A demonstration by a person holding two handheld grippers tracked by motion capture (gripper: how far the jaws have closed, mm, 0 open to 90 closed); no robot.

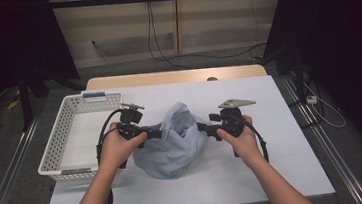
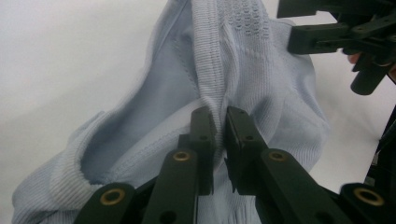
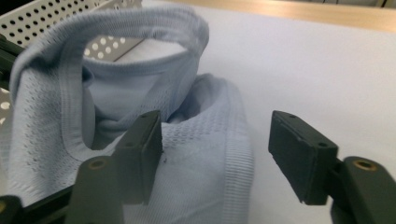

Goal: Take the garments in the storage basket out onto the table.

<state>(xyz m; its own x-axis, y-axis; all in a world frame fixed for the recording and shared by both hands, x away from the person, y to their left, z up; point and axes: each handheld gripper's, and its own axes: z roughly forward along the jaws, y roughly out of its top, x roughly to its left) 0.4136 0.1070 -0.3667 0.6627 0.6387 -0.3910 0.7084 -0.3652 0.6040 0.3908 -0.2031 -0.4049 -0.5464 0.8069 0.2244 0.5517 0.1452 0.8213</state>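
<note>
While your hands sit mid-table, high view: pale blue garment (image 1: 173,143) bunched between them, right of white basket (image 1: 72,137). Left gripper view: your left gripper (image 2: 219,126) pinches its ribbed edge. Right gripper view: your right gripper (image 3: 217,140) gapes wide, nothing clamped, garment beside it.

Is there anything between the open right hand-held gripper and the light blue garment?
Nothing visible. The right hand-held gripper stands open right at the light blue garment, with bare white table around it. The left hand-held gripper is shut on a ribbed fold.
</note>
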